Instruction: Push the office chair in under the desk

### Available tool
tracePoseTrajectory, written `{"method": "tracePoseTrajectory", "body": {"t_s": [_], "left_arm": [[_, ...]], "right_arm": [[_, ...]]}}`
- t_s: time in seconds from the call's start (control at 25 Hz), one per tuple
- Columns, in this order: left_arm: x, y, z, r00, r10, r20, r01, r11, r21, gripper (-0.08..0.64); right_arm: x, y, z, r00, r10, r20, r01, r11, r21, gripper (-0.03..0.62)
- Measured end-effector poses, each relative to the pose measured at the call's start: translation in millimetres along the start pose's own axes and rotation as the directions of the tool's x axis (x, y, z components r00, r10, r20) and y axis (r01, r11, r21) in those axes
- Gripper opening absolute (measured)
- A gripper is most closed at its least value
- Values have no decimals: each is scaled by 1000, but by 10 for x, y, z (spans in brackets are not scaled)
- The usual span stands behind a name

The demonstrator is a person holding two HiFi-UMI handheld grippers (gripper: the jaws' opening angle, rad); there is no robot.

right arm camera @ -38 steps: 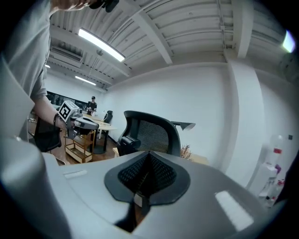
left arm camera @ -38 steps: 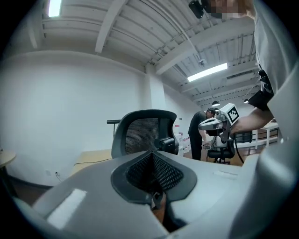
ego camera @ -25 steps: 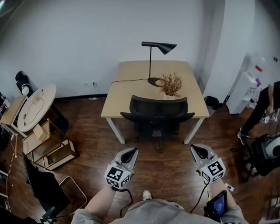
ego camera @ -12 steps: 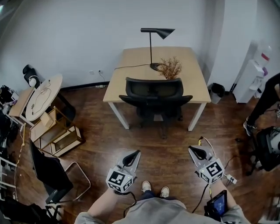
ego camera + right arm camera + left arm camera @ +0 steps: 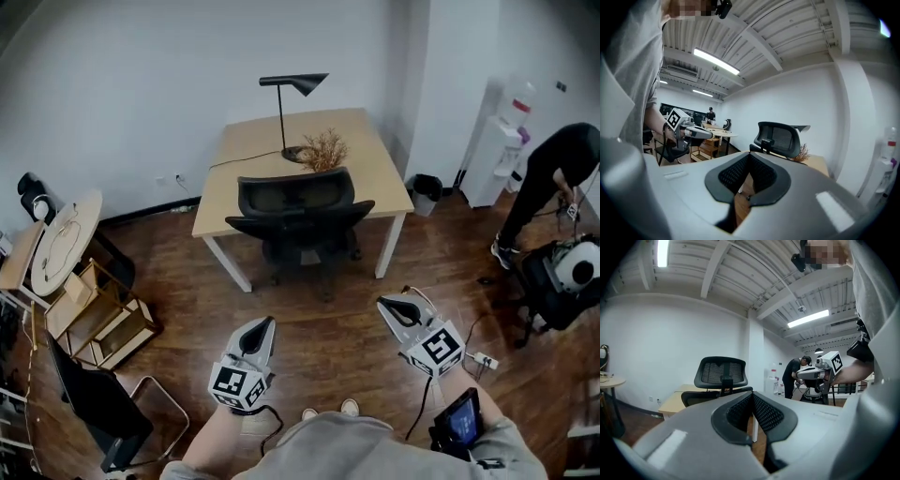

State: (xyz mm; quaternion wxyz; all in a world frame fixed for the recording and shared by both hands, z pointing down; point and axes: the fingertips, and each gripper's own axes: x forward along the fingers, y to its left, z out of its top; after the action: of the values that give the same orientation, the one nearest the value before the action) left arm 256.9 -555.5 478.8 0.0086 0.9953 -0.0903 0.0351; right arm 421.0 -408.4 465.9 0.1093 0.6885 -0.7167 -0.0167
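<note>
Now backed farther off than a second ago, with more bare floor ahead of the closed, empty left gripper (image 5: 264,326) and right gripper (image 5: 385,306). Leaves the office chair (image 5: 295,199) tucked against the desk (image 5: 373,169), seat beneath the top; reads as pushed in already.

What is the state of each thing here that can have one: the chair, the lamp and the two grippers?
office chair: upright at the front edge of the desk, not pushed fully in, touched by neither gripper
desk lamp: upright on the desk; on or off cannot be told
left gripper: shut, empty
right gripper: shut, empty
</note>
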Motion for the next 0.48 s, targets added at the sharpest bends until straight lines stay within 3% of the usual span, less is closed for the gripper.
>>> {"method": "tracePoseTrajectory", "body": {"t_s": [0.48], "left_arm": [[-61, 6, 84, 999, -40, 32, 40, 999, 17, 6]], "right_arm": [[-75, 194, 135, 999, -35, 4, 35, 999, -17, 5]]}}
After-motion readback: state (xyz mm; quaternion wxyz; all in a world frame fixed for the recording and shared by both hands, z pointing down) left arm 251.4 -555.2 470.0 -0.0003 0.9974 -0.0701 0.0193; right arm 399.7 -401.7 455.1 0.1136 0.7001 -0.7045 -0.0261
